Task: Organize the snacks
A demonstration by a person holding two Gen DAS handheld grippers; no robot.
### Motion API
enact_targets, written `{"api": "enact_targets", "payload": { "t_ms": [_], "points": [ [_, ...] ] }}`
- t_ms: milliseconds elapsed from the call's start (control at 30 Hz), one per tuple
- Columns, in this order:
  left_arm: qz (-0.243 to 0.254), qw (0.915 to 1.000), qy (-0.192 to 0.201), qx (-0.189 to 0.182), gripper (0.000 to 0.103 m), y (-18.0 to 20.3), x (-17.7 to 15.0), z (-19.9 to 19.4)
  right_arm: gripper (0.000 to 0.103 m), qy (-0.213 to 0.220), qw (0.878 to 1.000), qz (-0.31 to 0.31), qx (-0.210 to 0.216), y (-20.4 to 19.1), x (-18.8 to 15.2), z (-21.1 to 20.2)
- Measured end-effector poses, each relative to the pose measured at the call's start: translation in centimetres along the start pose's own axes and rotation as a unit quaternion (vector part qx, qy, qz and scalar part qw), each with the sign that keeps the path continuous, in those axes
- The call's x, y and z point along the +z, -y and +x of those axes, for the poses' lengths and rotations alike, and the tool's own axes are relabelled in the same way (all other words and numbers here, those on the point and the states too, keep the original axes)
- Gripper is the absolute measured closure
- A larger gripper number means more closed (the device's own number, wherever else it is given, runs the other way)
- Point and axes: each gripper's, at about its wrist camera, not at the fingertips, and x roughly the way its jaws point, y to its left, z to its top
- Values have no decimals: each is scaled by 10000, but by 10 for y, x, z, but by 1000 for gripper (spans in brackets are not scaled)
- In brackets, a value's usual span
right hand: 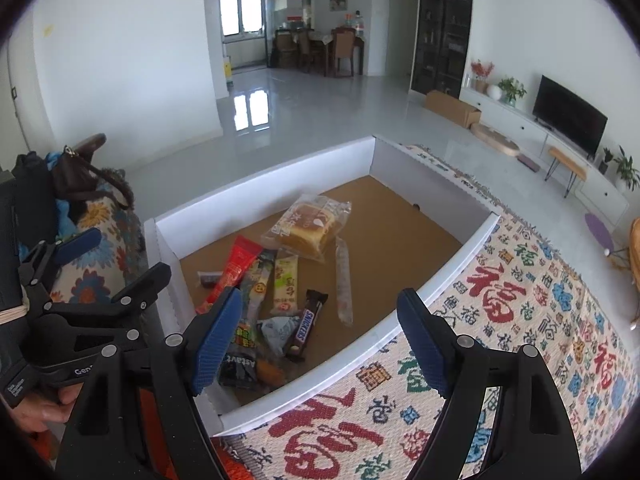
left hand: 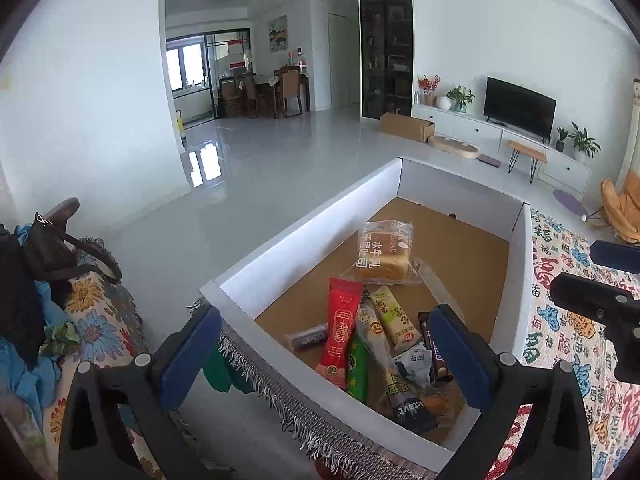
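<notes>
You had both jaws wide and empty over the white box (right hand: 440, 280); one Snickers bar (right hand: 306, 330) lay inside, beside one "Astav…" pack (right hand: 240, 364).

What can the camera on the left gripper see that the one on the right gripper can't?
Only the left view shows the orange chair at far right. Only the right view shows a hand gripping the left gripper's handle, and the readable Snickers bar. Both show the white box, the bagged bread, the red packet, the patterned blanket and the television.
</notes>
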Motion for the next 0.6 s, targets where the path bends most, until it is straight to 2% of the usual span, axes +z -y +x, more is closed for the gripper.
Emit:
{"api": "enact_targets", "payload": {
  "t_ms": [133,367,600],
  "points": [
    [118,9997,-164,144,0,1,0,5,20,-97,9999,43,-22,0,-2,6],
    [229,9987,-449,14,0,2,-6,15,20,-252,9996,58,-59,-1,-6,16],
    [139,9971,-748,-73,0,0,-6,18,20,-341,9991,237,-27,0,-3,21]
  ]
}}
